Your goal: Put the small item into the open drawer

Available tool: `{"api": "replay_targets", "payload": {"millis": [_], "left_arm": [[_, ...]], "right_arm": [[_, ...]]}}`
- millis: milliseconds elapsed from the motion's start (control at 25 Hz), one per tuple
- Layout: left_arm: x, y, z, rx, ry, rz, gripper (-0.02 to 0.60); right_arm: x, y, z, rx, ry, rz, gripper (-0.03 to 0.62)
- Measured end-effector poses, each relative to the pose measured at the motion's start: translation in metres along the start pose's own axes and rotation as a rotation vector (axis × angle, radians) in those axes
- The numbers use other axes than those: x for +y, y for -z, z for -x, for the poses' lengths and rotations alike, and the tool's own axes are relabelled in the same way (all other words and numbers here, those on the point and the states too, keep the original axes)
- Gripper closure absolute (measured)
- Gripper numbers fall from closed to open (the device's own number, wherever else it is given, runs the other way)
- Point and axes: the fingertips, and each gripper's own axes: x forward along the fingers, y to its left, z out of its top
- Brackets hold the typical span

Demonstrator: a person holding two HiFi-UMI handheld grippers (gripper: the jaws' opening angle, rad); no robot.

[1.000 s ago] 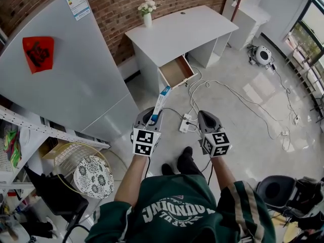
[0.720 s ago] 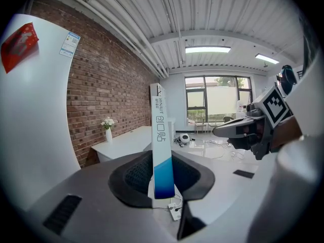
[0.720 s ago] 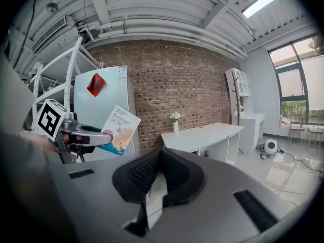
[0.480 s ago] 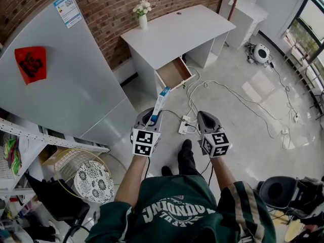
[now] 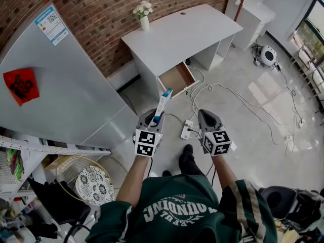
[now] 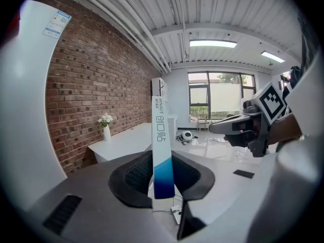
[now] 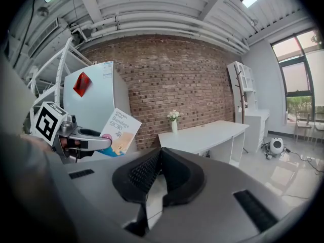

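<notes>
My left gripper (image 5: 154, 119) is shut on a thin white-and-blue bandage box (image 5: 162, 104), which stands upright between its jaws (image 6: 161, 151). In the right gripper view the same box (image 7: 117, 132) shows its printed face in the left gripper (image 7: 76, 140). My right gripper (image 5: 206, 119) is held beside the left one with its black pads (image 7: 147, 173) pressed together and nothing in them. The open drawer (image 5: 176, 79) sticks out of the white desk (image 5: 177, 32) ahead, a good way beyond both grippers; its wooden inside looks bare.
A grey fridge (image 5: 61, 85) stands to the left against the brick wall. A vase of flowers (image 5: 145, 15) sits on the desk. A power strip (image 5: 188, 131) and white cables (image 5: 238, 97) lie on the floor. A wire basket (image 5: 76, 173) is at lower left, a chair (image 5: 278, 201) at lower right.
The view has shifted: the desk and drawer sit a little nearer and further right, the fridge has slid left. Both grippers hold the same pose, the box still gripped.
</notes>
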Motion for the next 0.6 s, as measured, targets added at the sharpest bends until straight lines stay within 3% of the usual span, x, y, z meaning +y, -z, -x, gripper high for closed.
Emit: {"api": "replay_targets", "payload": {"millis": [600], "left_arm": [[0.02,-0.031,-0.09,0.054,-0.073,0.025,0.482]], "right_arm": [[-0.071,-0.033,-0.084,0.043,-0.12,0.011,0.569]]}}
